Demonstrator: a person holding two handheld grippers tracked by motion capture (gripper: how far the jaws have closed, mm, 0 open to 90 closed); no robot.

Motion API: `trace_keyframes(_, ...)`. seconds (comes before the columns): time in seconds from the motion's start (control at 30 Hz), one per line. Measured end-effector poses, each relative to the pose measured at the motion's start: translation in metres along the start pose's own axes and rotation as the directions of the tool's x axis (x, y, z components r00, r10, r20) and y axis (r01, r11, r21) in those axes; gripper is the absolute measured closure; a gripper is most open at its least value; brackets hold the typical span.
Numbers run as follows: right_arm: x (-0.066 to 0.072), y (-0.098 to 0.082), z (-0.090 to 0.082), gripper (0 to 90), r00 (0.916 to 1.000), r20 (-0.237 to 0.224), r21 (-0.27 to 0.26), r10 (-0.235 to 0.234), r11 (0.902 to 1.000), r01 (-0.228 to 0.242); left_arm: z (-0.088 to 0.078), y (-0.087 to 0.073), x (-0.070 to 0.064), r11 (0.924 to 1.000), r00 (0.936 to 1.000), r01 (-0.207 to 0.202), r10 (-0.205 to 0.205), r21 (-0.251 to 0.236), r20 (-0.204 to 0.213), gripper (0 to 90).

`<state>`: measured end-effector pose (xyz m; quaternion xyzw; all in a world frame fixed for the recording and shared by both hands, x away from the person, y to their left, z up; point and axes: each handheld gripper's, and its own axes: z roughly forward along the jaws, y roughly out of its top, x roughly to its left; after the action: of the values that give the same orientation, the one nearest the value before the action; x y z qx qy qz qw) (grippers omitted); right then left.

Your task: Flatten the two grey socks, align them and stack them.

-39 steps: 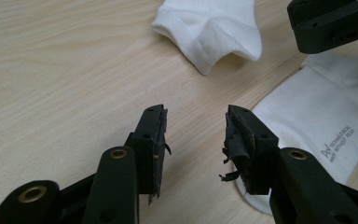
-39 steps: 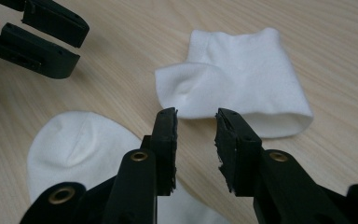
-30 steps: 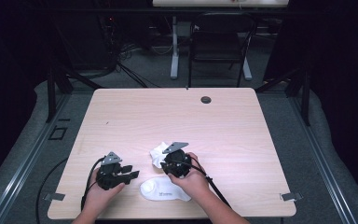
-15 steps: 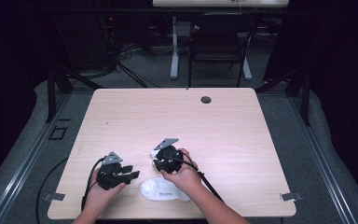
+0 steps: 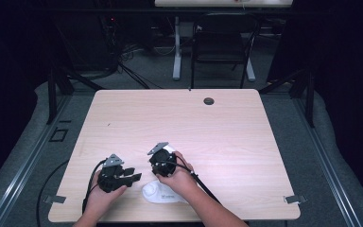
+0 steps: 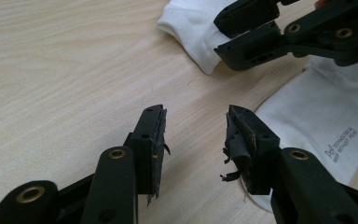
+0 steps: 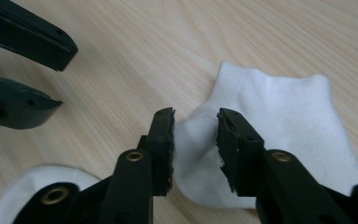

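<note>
right gripper (image 7: 195, 140) shifted left, closing on sock (image 7: 279, 126)

The right tongs (image 7: 195, 140) rose from six o'clock with a bunched fold of a white sock (image 7: 279, 135) between their jaws, which had just been closing on it. The sock lay on the table (image 7: 168, 51) toward three o'clock. The left tongs (image 7: 23, 70) stood at ten o'clock, a second sock (image 7: 32, 184) at seven.
</note>
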<state>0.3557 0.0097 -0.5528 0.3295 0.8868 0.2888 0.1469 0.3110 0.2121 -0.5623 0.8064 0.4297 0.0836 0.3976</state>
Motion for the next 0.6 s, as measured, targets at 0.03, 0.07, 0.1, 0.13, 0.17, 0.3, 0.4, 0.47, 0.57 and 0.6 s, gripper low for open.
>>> trace_keyframes(0.03, 0.0, 0.0, 0.001, 73.2, 1.0, 0.004, -0.002, 0.003, 1.0, -0.003, 0.0, 0.0, 0.0, 1.0, 1.0, -0.001, 0.001, 0.001, 0.0, 57.2)
trace_keyframes(0.07, 0.0, 0.0, 0.001, 73.2, 1.0, 0.004, -0.002, 0.003, 1.0, -0.003, 0.0, 0.0, 0.0, 1.0, 1.0, -0.001, 0.001, 0.001, 0.0, 57.2)
trace_keyframes(0.1, 0.0, 0.0, 0.001, 81.3, 0.9999, 0.016, 0.004, 0.004, 1.0, -0.004, 0.0, 0.0, 0.0, 1.0, 1.0, 0.001, -0.001, 0.0, 0.001, 57.2)
trace_keyframes(0.13, -0.001, 0.0, 0.001, 83.8, 0.9998, 0.018, 0.003, 0.007, 1.0, -0.007, 0.0, 0.0, 0.0, 1.0, 1.0, 0.001, -0.001, 0.0, 0.001, 57.2)
trace_keyframes(0.17, -0.001, 0.0, 0.001, 83.8, 0.9998, 0.018, 0.003, 0.007, 1.0, -0.007, 0.0, 0.0, 0.0, 1.0, 1.0, 0.001, -0.001, 0.001, 0.001, 57.2)
trace_keyframes(0.3, -0.002, 0.0, -0.002, 87.6, 0.9995, 0.014, -0.01, 0.028, 0.9996, -0.028, 0.001, 0.0, 0.0, 1.0, 1.0, -0.002, 0.002, 0.003, -0.001, 57.2)
trace_keyframes(0.4, -0.003, 0.001, -0.006, 88.0, 0.9992, 0.001, -0.022, 0.041, 0.9989, -0.041, 0.001, 0.0, 0.0, 1.0, 1.0, -0.001, 0.001, 0.002, -0.001, 57.2)
trace_keyframes(0.47, -0.004, 0.001, -0.009, 88.1, 0.9988, -0.009, -0.038, 0.048, 0.9981, -0.049, 0.001, 0.0, 0.0, 1.0, 1.0, 0.0, 0.0, 0.001, -0.001, 57.3)
trace_keyframes(0.57, -0.003, 0.004, -0.015, 88.2, 0.9976, -0.022, -0.073, 0.066, 0.9951, -0.067, 0.002, 0.0, 0.0, 1.0, 1.0, 0.0, 0.0, 0.002, -0.001, 57.3)
trace_keyframes(0.6, -0.003, 0.004, -0.015, 88.2, 0.9976, -0.022, -0.073, 0.066, 0.9951, -0.067, 0.002, 0.0, 0.0, 1.0, 1.0, -0.002, 0.002, 0.005, 0.001, 57.3)
